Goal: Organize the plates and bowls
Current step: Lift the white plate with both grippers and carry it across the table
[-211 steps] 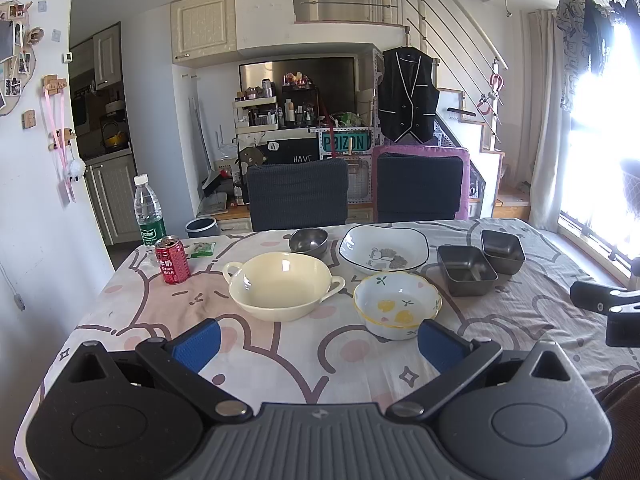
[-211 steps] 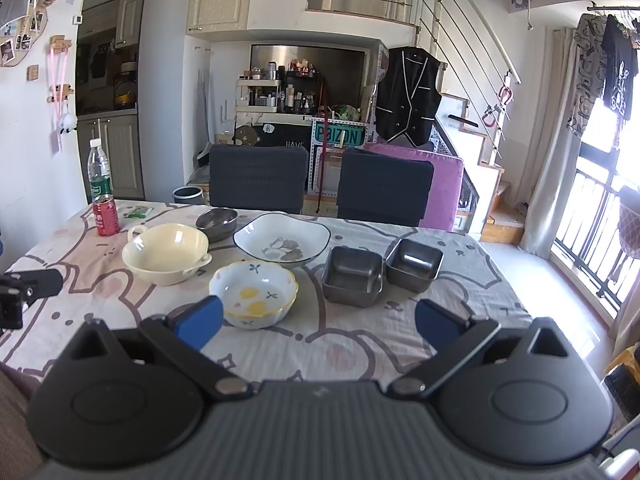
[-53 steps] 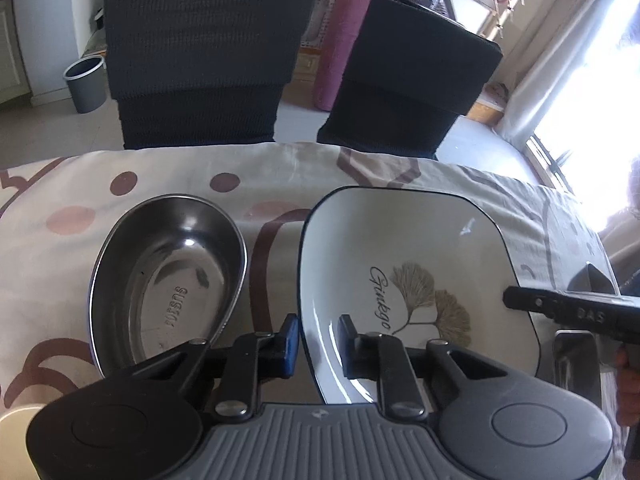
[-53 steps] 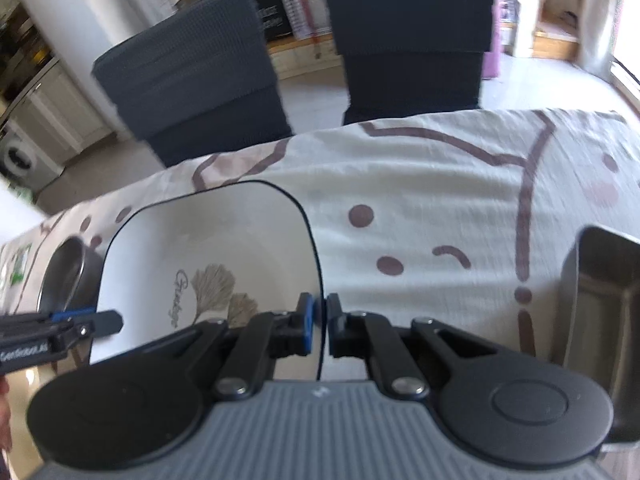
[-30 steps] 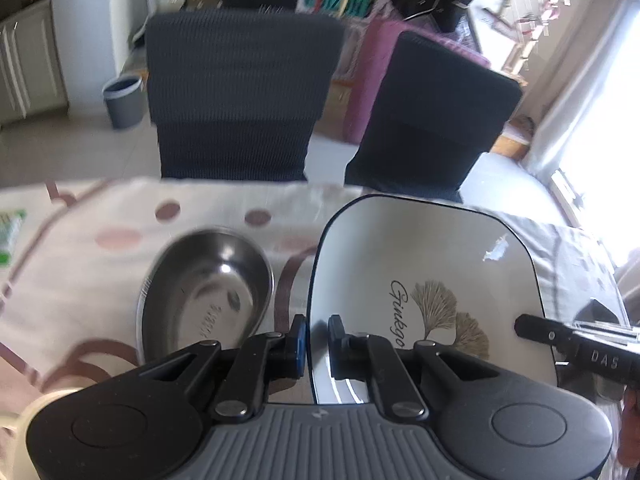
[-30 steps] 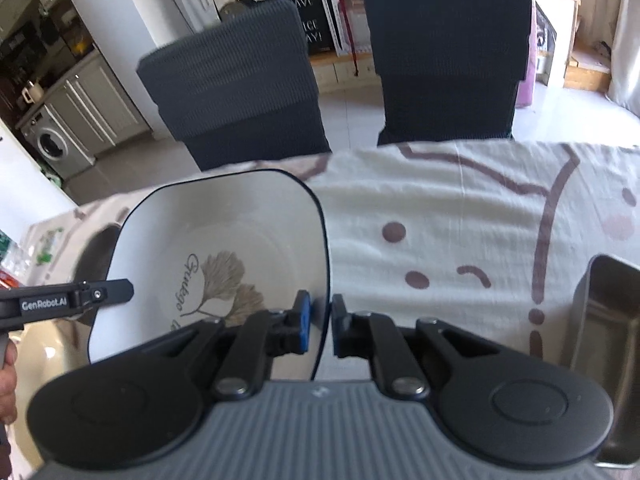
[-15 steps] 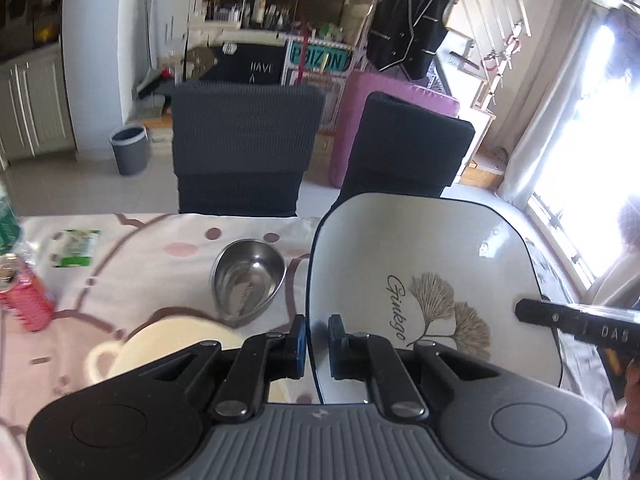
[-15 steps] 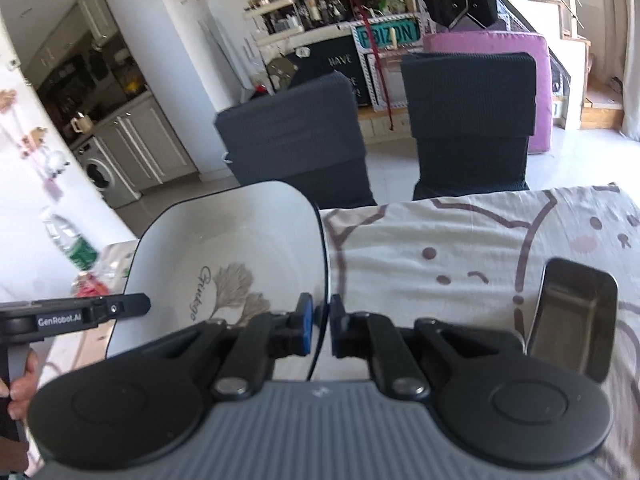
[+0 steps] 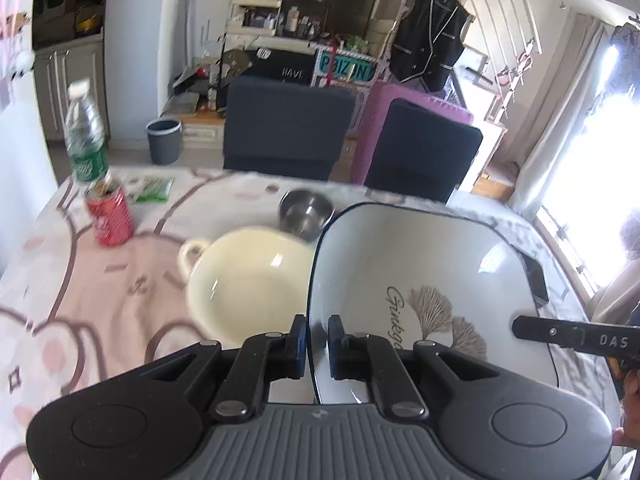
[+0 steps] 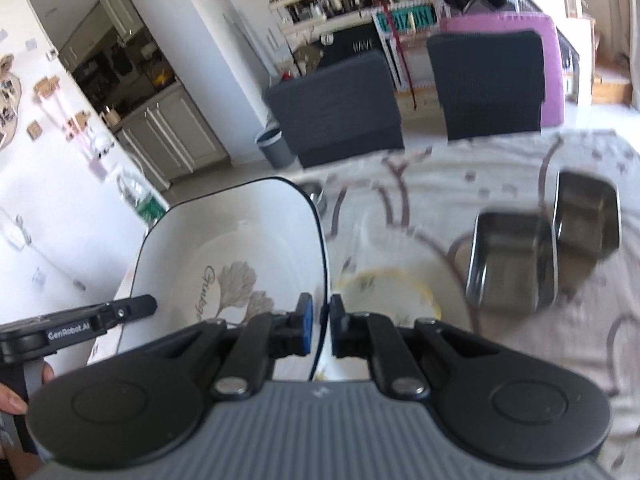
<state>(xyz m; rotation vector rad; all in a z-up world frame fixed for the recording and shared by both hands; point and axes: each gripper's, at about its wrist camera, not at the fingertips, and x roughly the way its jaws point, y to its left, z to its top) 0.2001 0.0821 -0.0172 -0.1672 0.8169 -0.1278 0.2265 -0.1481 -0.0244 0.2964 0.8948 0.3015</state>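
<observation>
Both grippers hold the white square Ginkgo plate (image 9: 432, 280) in the air above the table. My left gripper (image 9: 317, 346) is shut on its left rim. My right gripper (image 10: 318, 334) is shut on its right rim; the plate (image 10: 240, 256) fills the left of that view. Below stand the cream two-handled bowl (image 9: 244, 280), the small round steel bowl (image 9: 306, 210) and the yellow flowered bowl (image 10: 390, 292), partly hidden by the plate. Two square steel dishes (image 10: 514, 262) sit at the right.
A red can (image 9: 110, 214) and a water bottle (image 9: 86, 136) stand at the table's far left. Two dark chairs (image 9: 288, 128) stand behind the table. The pink patterned tablecloth (image 9: 80, 288) covers the table.
Both grippers have lifted the plate higher and drawn it back toward the near side; the cream bowl and flowered bowl now show beneath it. Both stay shut on its rim.
</observation>
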